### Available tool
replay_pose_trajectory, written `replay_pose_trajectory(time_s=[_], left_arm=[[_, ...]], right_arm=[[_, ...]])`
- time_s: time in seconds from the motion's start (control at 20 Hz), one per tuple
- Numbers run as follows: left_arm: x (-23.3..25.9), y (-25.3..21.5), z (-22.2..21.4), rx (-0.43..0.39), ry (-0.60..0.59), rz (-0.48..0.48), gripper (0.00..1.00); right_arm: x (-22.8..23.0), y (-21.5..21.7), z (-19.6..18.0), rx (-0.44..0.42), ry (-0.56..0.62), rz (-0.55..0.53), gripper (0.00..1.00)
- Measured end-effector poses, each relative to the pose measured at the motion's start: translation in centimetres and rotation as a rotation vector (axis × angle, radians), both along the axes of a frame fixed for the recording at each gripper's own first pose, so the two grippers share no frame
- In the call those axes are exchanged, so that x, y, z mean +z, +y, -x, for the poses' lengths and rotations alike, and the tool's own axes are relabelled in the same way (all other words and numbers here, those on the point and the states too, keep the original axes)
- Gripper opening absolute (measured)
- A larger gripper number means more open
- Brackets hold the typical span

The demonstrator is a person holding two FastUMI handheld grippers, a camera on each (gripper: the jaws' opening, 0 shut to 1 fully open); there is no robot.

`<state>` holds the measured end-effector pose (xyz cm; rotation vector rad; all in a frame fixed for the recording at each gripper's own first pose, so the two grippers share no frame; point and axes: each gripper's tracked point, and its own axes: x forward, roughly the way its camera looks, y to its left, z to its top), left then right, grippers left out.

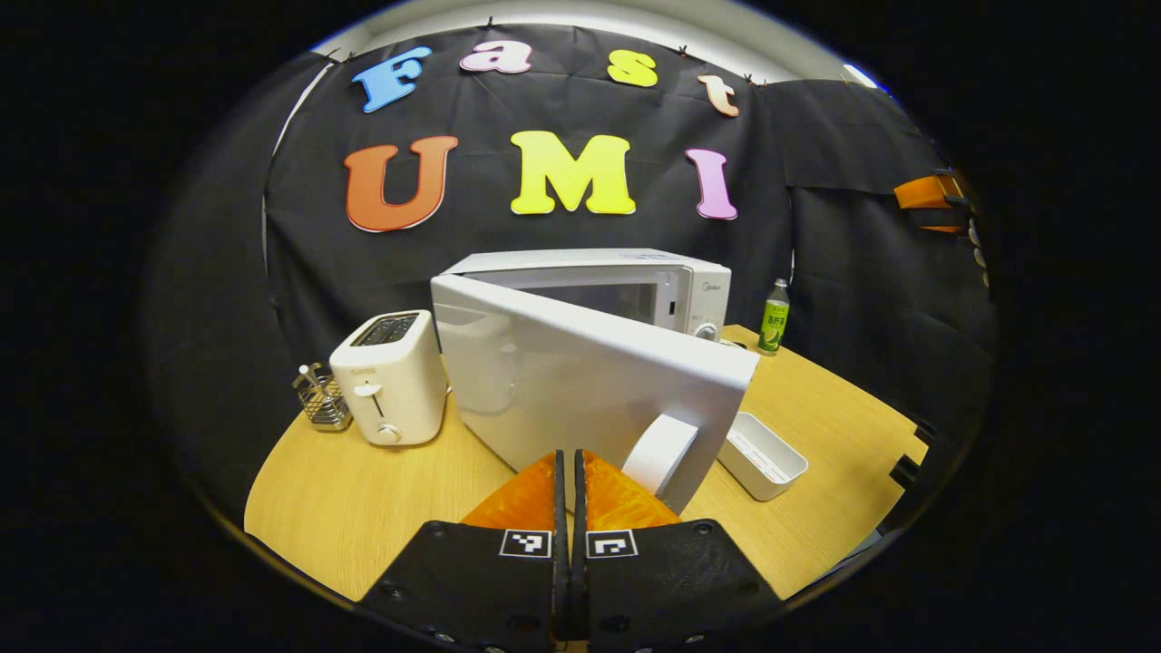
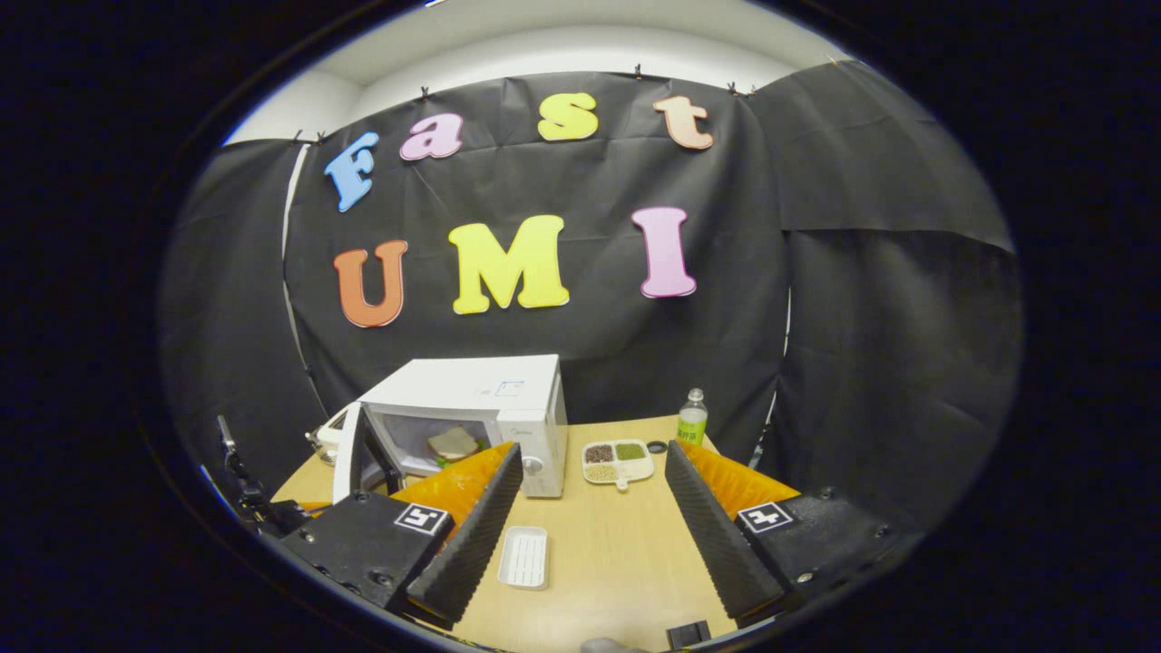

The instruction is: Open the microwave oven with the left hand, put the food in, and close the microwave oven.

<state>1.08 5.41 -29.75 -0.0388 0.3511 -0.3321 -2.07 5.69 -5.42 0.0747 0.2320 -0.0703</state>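
The white microwave (image 1: 635, 281) stands on the wooden table with its door (image 1: 580, 381) swung partly open. In the left gripper view the door's outer face and white handle (image 1: 660, 451) are right in front of my left gripper (image 1: 570, 455), which is shut with nothing between its fingers, tips close to the door beside the handle. In the right gripper view the microwave (image 2: 490, 399) is open and a sandwich (image 2: 452, 443) lies inside the cavity. My right gripper (image 2: 591, 449) hovers open and empty above the table, back from the microwave.
A white toaster (image 1: 390, 376) and a small wire rack (image 1: 320, 399) stand left of the microwave. An empty white tray (image 2: 524, 556) lies on the table (image 2: 599, 562), with a divided dish of grains (image 2: 617, 461) and a green-labelled bottle (image 2: 692, 419) behind it.
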Motion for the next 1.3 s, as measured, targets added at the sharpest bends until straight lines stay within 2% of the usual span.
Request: replay_pose_trajectory(time_s=[0.4, 0.45, 0.6, 0.65, 0.7, 0.75, 0.8, 0.85, 0.9, 1.15, 1.2, 1.25, 1.3], left_arm=[[0.4, -6.3, -4.2, -0.072, -0.016, -0.009, 0.0], [0.4, -6.9, -4.8, -0.074, -0.017, -0.006, 0.0], [0.3, -8.4, -7.2, -0.069, -0.008, 0.009, 0.0], [0.1, -8.8, -8.1, -0.059, 0.0, 0.018, 0.0], [0.1, -9.1, -9.0, -0.052, 0.003, 0.026, 0.0], [0.1, -9.5, -9.8, -0.047, 0.0, 0.027, 0.0], [0.2, -9.7, -10.5, -0.039, -0.002, 0.023, 0.0], [0.2, -10.0, -11.2, -0.037, -0.006, 0.019, 0.0], [0.3, -10.5, -11.9, -0.037, -0.009, 0.019, 0.0], [0.3, -12.5, -14.7, -0.037, -0.011, 0.016, 0.0], [0.2, -12.9, -15.1, -0.04, -0.008, 0.016, 0.0], [0.1, -13.3, -15.5, -0.04, -0.005, 0.013, 0.0], [0.2, -13.7, -15.8, -0.042, 0.0, 0.015, 0.0]], right_arm=[[-0.1, -3.1, -0.6, -0.033, 0.016, -0.013, 0.92], [-0.1, -3.5, -0.8, -0.035, 0.016, -0.011, 1.0], [0.0, -4.6, -1.2, -0.042, 0.019, -0.013, 1.0], [0.0, -4.8, -1.4, -0.044, 0.022, -0.017, 0.92], [-0.2, -5.0, -1.6, -0.042, 0.023, -0.021, 1.0], [-0.2, -5.3, -1.8, -0.04, 0.026, -0.024, 1.0], [-0.3, -5.7, -2.1, -0.044, 0.028, -0.025, 0.92], [-0.4, -6.1, -2.3, -0.048, 0.028, -0.026, 1.0], [-0.4, -6.5, -2.5, -0.054, 0.028, -0.029, 0.92], [-0.8, -8.0, -3.1, -0.072, 0.034, -0.037, 0.92], [-0.9, -8.2, -3.3, -0.075, 0.036, -0.039, 1.0], [-1.0, -8.4, -3.3, -0.076, 0.036, -0.045, 0.92], [-1.1, -8.6, -3.4, -0.078, 0.036, -0.046, 1.0]])
